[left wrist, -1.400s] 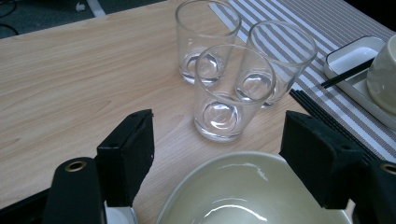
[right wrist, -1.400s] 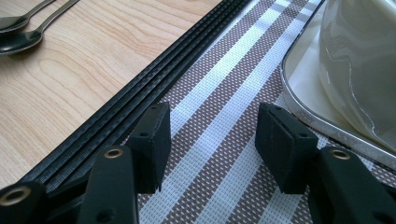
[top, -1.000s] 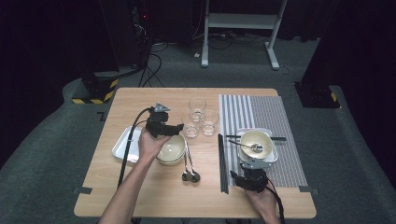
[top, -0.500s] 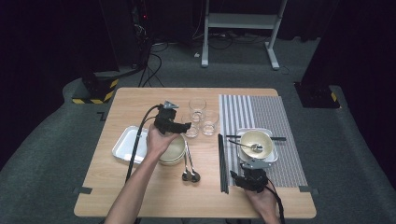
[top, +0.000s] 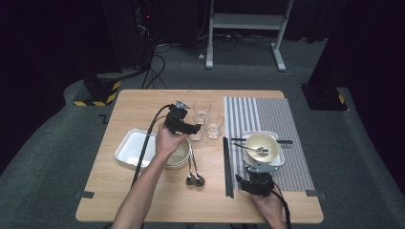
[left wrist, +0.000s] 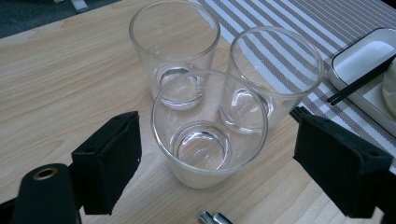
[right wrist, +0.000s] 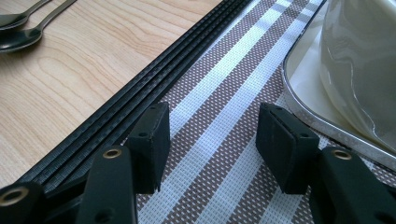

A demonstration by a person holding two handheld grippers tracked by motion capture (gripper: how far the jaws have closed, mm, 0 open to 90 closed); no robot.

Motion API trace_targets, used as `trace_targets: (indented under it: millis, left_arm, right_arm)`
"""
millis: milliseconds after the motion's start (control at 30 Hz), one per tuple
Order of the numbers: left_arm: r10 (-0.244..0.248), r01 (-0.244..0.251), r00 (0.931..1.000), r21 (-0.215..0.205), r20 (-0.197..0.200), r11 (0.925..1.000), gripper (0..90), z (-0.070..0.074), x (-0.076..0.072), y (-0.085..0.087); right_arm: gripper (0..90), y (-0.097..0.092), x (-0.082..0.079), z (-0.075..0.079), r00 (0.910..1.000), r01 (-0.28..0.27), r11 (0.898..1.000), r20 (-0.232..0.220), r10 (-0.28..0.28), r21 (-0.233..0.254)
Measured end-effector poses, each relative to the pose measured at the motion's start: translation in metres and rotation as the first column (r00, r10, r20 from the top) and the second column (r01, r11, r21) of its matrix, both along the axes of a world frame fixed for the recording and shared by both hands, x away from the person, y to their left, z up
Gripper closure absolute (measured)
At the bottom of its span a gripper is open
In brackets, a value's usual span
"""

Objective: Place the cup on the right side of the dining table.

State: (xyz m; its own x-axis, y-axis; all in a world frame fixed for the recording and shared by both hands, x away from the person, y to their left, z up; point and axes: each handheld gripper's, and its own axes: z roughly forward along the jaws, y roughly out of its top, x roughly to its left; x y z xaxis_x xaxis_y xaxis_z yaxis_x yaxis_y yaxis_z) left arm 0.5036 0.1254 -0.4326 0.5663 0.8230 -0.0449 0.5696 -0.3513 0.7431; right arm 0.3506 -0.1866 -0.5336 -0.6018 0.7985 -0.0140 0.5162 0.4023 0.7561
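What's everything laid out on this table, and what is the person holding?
glasses: three, clear, clustered mid-table
tray: one, white, left side
bowls: stacked, cream, beside that tray
spoons: two, metal, before the bowls
placemat: one, striped, right side
tray with bowl: white, on the placemat, with a spoon and dark chopsticks
black strip: along the placemat's left edge
left tool: open around the nearest glass
right tool: open, over the placemat

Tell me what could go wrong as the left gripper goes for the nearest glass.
The left gripper, whose jaws have just been opening, stands open around the nearest glass without touching it. The two other glasses stand close behind; pushing further in might knock them. Clear glass is smooth, so a shallow grip near the rim could slip. The spoon handles lie just in front and could catch a lowered jaw.
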Motion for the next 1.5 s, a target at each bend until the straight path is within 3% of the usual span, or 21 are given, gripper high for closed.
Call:
trace_targets:
  millis: [1500]
  left_arm:
    - [0.025,-0.022,0.9988,0.074,-0.042,0.9970,15.2,-0.020,0.026,-0.022]
  right_arm:
    - [44.3,0.000,0.000,0.000,1.0000,-0.002,1.000,-0.001,0.002,0.000]
